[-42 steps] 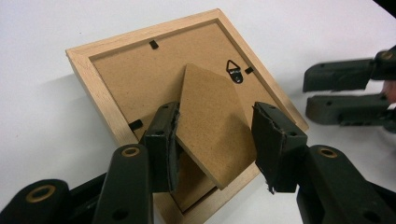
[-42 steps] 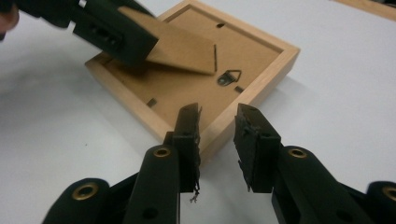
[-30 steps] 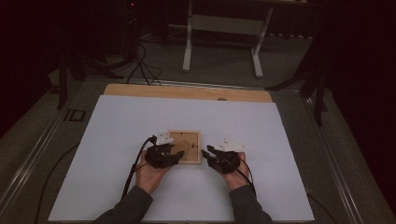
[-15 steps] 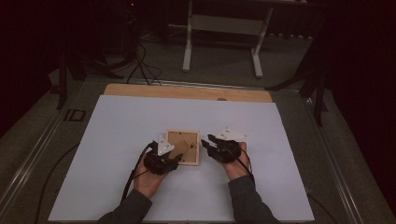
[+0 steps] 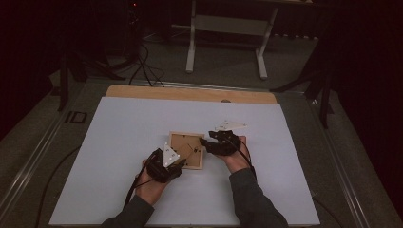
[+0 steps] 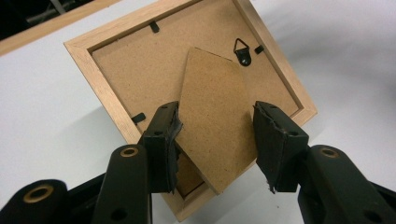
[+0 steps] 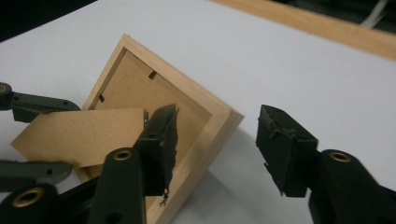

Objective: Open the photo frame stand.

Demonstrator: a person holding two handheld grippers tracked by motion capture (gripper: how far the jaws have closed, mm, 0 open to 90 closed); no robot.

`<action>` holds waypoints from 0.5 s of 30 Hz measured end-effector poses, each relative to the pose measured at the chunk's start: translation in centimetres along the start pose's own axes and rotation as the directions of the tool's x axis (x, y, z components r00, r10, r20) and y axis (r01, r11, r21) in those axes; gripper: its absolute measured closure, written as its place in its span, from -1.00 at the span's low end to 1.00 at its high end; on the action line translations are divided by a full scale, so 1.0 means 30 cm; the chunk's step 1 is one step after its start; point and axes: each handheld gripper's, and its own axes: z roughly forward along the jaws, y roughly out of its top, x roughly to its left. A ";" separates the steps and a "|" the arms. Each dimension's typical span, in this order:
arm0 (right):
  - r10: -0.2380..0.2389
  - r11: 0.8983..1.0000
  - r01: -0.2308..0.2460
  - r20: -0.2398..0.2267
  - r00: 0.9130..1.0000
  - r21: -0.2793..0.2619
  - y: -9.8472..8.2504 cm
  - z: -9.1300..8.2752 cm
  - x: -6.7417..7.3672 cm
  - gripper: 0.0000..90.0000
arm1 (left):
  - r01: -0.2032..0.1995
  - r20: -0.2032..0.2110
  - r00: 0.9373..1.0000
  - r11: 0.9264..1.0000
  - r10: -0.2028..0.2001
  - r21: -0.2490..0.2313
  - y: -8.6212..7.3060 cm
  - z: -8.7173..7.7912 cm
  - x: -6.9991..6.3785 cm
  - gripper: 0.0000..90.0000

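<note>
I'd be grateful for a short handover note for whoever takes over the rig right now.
Left gripper: jaws astride the cardboard stand on the back of the frame, left pad touching its edge, right pad a little clear.
Right gripper: its jaws have just been opening, nothing gripped; they straddle the frame's near corner.
Frame: face down on the white table, one side tipped up, stand swung out from the backing. Backing clips look in place.
Done: stand lifted.
Left, probably: set the frame upright on its stand.
</note>
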 end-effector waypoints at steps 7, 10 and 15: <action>0.041 0.999 -0.039 -0.055 0.998 0.037 -0.007 0.037 -0.012 -0.10 | -0.024 -0.012 1.000 1.000 0.024 -0.002 -0.009 -0.004 -0.009 0.17; 0.063 0.998 -0.060 -0.098 0.993 0.036 -0.003 0.045 -0.022 -0.11 | -0.054 -0.022 0.998 0.999 0.054 0.003 -0.017 -0.006 -0.016 0.17; 0.065 0.997 -0.059 -0.128 0.990 0.052 0.001 0.053 -0.019 -0.12 | -0.070 -0.026 0.997 0.998 0.070 0.002 -0.019 -0.007 -0.017 0.17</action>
